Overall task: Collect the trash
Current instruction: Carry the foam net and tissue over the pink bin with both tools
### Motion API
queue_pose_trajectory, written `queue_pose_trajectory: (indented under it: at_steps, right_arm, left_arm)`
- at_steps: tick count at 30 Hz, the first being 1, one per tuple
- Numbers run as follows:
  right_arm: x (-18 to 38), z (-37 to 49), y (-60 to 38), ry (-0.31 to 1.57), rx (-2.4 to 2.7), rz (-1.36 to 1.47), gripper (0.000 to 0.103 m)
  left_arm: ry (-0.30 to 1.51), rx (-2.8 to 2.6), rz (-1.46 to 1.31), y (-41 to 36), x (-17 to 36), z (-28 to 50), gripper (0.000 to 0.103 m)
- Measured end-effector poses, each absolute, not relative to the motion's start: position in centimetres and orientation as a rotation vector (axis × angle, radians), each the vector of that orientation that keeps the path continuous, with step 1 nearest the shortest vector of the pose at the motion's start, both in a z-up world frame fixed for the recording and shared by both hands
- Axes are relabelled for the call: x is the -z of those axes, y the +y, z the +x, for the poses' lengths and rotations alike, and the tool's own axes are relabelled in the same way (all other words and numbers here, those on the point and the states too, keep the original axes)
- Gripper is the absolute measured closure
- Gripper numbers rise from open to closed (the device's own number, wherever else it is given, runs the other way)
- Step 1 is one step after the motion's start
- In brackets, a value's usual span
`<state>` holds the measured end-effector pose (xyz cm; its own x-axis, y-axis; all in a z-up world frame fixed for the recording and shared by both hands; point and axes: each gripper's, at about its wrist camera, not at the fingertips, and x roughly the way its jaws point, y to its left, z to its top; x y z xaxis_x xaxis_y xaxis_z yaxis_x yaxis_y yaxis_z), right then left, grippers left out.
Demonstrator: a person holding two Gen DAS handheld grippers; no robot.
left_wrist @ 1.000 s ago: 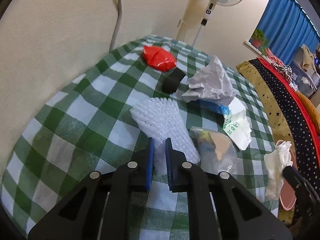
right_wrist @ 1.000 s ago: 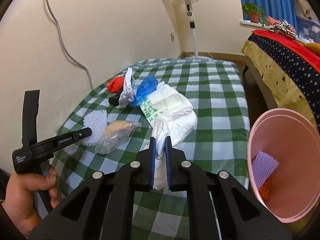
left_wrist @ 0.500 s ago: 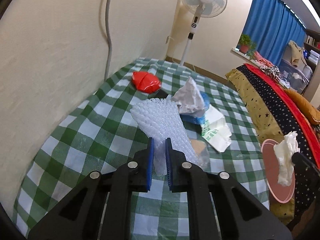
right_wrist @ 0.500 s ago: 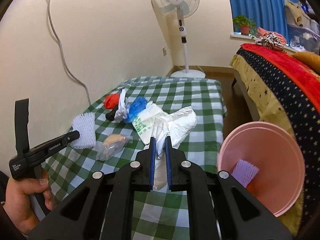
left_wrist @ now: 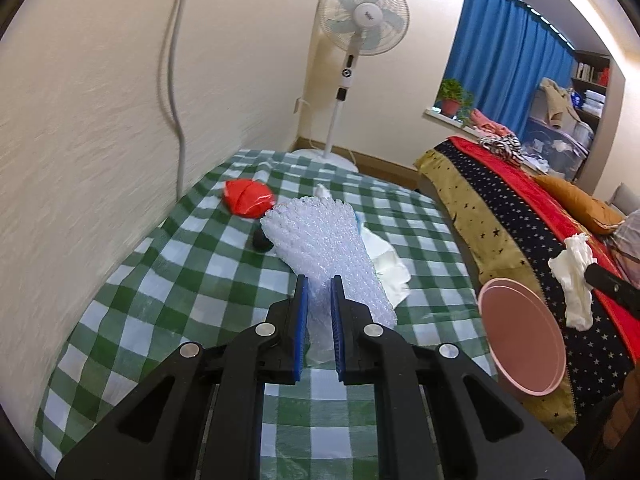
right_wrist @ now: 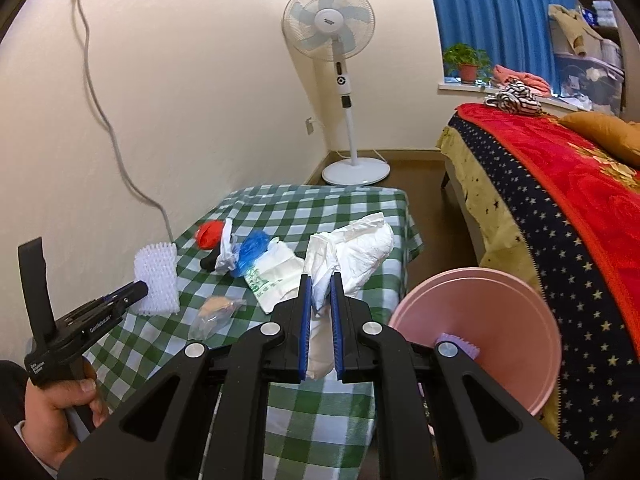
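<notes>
My left gripper (left_wrist: 319, 300) and right gripper (right_wrist: 319, 300) are alike: matte black angular bodies with triangular cut-outs, two round silver screw heads on each side, and blue ribbed pads lining the inner faces of the fingers (left_wrist: 301, 320). Seen from the right wrist view, the left unit has a black handle with small white lettering and an upright black strap. My left hand (right_wrist: 60, 412) is bare skin, with a dark sleeve over a white cuff at the wrist.
</notes>
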<state>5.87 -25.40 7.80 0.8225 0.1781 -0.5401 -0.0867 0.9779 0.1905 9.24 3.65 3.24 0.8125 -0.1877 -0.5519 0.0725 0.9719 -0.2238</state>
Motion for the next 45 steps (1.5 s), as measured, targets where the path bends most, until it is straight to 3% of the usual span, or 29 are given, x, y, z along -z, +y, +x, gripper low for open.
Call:
queue_pose_trajectory:
  at_steps: [14, 45]
  right_arm:
    - [-9.7, 5.7, -32.0, 0.556, -0.074, 0.16, 0.093]
    - [-6.4, 5.9, -38.9, 0.548, 0.102, 0.208, 0.093]
  left_arm:
    - [0.571, 0.203, -0.154, 0.9, -3.8, 8.3, 0.092]
    - [0.555, 0.445, -0.08, -12.8, -3.3, 8.2, 0.092]
